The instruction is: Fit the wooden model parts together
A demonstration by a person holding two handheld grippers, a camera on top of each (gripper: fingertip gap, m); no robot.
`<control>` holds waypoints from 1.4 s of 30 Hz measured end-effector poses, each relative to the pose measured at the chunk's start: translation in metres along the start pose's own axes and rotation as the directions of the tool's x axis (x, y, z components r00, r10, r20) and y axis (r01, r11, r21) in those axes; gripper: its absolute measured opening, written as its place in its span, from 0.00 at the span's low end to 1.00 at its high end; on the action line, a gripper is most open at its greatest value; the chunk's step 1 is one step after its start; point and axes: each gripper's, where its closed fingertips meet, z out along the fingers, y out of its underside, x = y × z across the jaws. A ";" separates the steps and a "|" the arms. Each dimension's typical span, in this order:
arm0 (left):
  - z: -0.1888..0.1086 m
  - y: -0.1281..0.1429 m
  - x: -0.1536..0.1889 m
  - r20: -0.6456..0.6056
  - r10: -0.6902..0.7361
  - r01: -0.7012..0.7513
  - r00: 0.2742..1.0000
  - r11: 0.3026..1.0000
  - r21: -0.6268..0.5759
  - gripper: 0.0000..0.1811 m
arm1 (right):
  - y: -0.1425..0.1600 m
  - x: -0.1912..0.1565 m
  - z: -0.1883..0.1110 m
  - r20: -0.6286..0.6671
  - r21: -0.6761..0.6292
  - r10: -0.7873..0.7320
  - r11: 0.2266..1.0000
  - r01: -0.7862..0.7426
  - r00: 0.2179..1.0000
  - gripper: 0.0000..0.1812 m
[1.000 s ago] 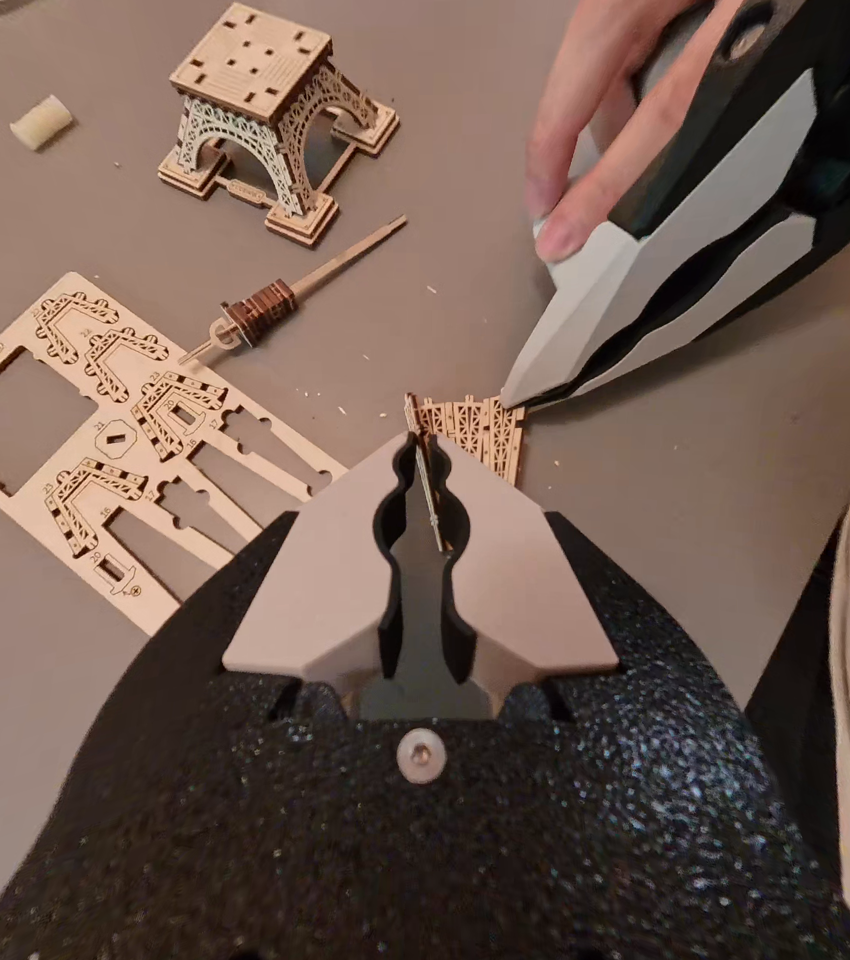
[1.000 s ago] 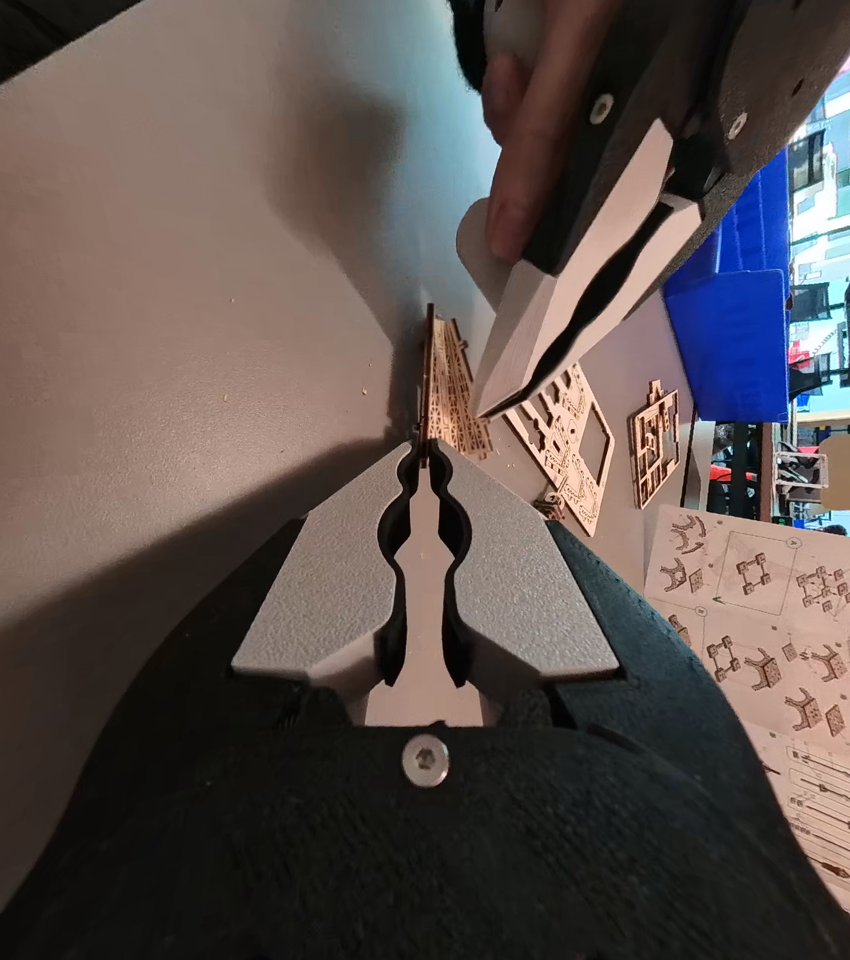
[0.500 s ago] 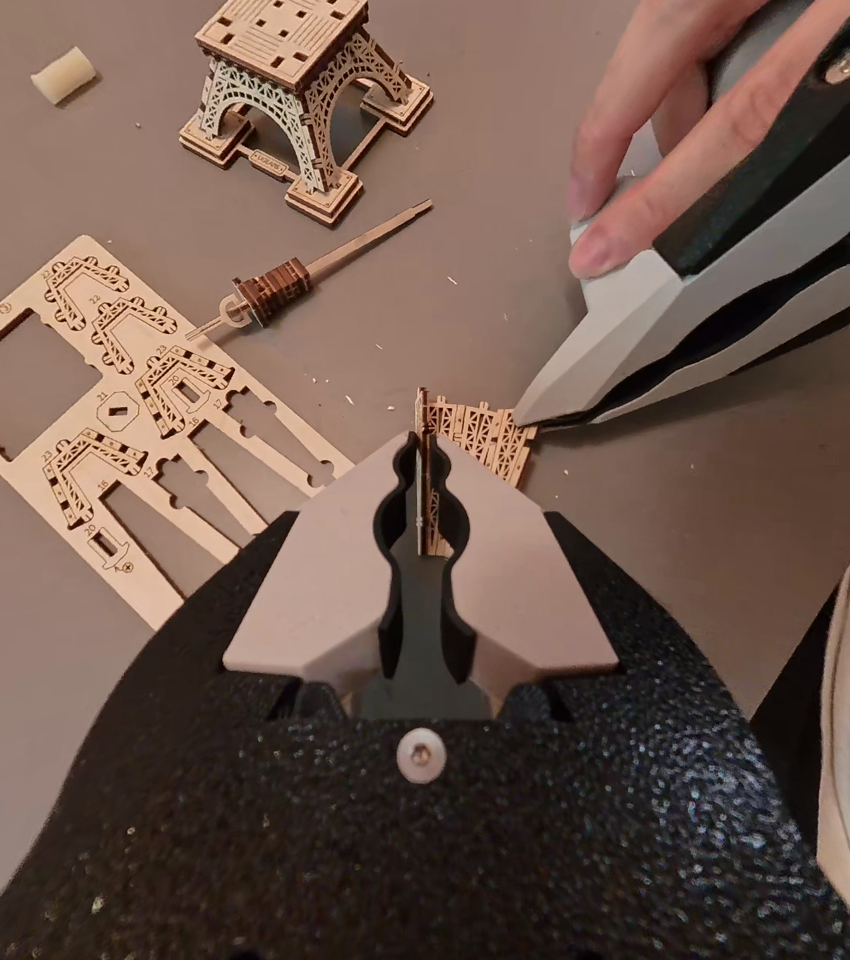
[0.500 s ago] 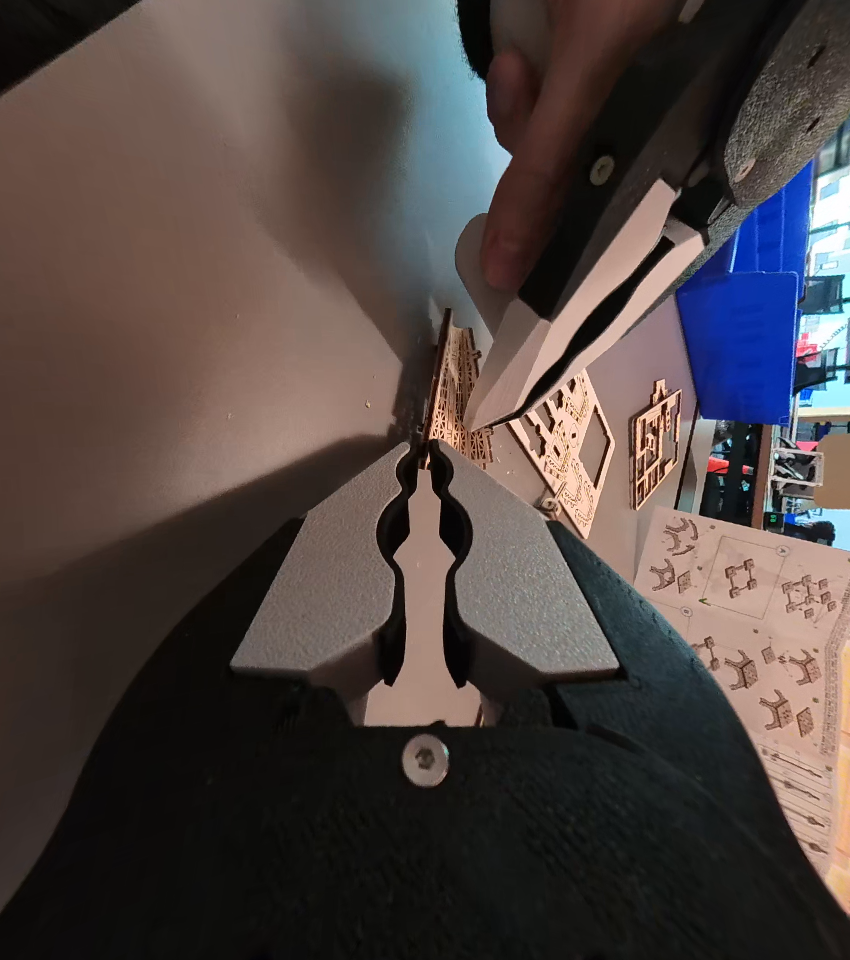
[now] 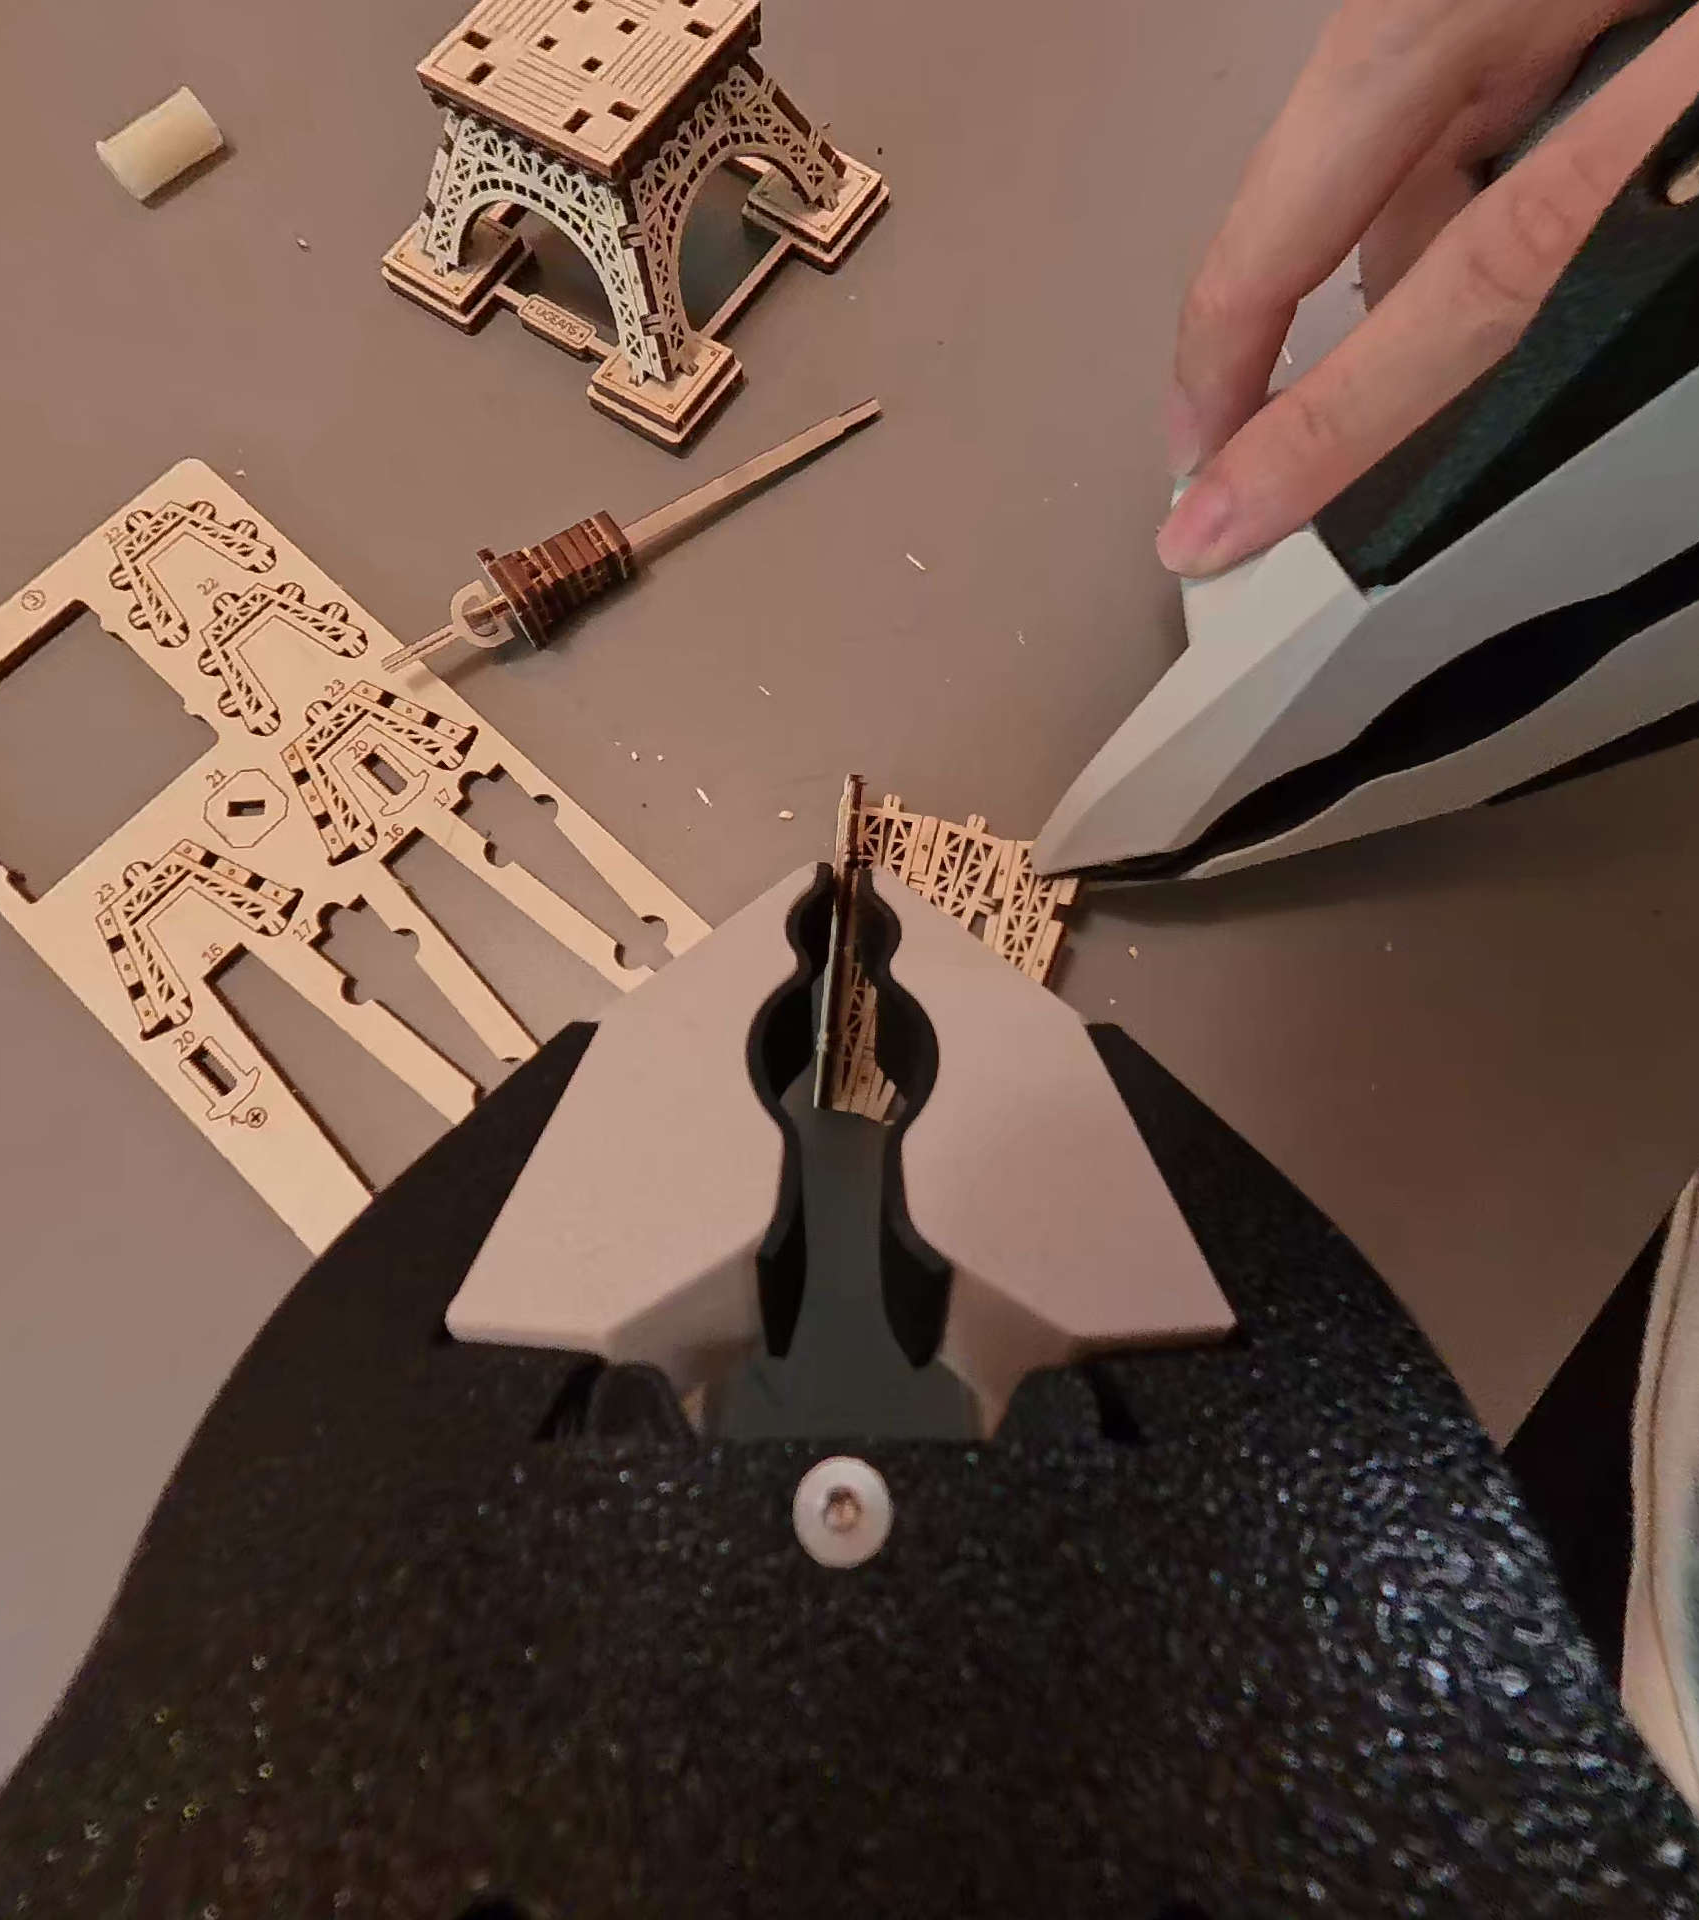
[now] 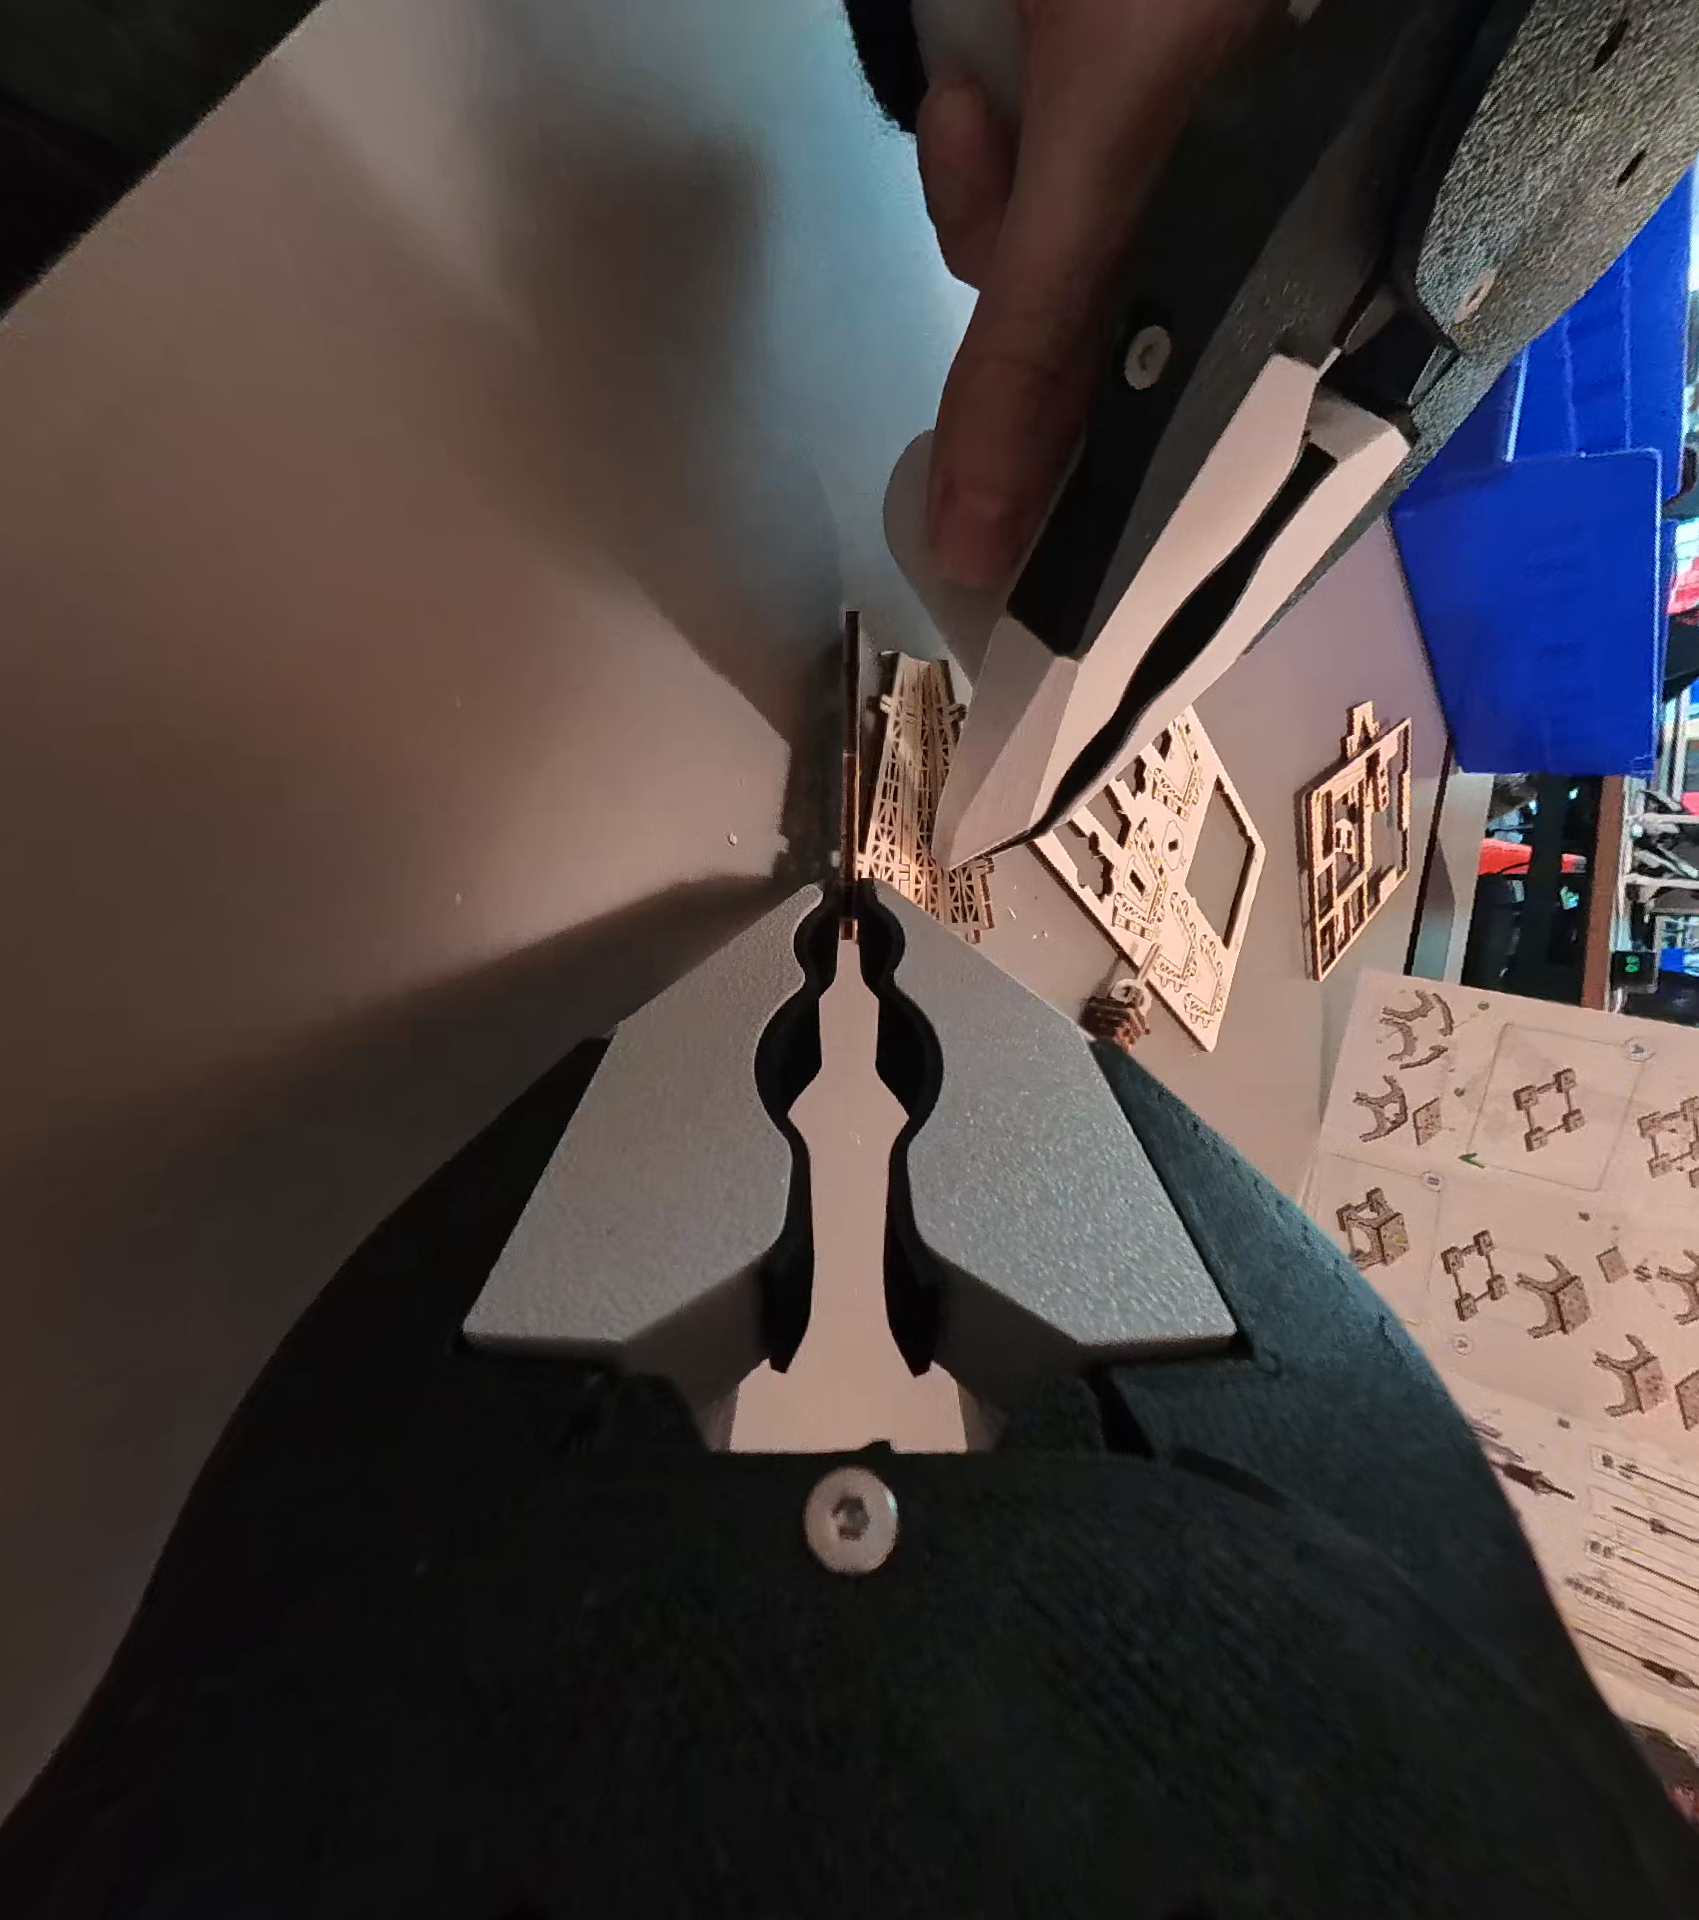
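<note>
Each handheld gripper, left gripper (image 5: pixel 850 883) and right gripper (image 6: pixel 850 899), has a speckled black textured body, one silver screw at its centre, and two pale grey wedge-shaped fingers (image 5: pixel 637 1143) with wavy black inner edges.

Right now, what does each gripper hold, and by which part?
Left gripper: upright lattice panel, by its edge. Right gripper: flat lattice panel, by its outer edge.

Lattice panel (image 5: pixel 970 873) lower part hidden behind left gripper (image 5: pixel 850 883); tower base (image 5: pixel 616 166) top cropped.
</note>
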 end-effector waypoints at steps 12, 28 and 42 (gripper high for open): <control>-0.001 0.001 -0.004 0.032 -0.018 0.018 0.999 1.000 -0.008 0.01 | -0.001 0.003 0.004 -0.050 -0.022 0.080 0.996 -0.081 0.996 0.00; -0.002 0.003 -0.006 0.065 -0.014 0.015 0.998 1.000 -0.015 0.01 | -0.001 0.005 0.004 -0.120 -0.053 0.027 0.998 -0.033 0.992 0.00; -0.002 0.003 -0.006 0.073 -0.011 0.012 0.997 1.000 -0.019 0.01 | -0.002 0.009 0.001 -0.132 -0.027 0.036 0.999 -0.040 0.991 0.00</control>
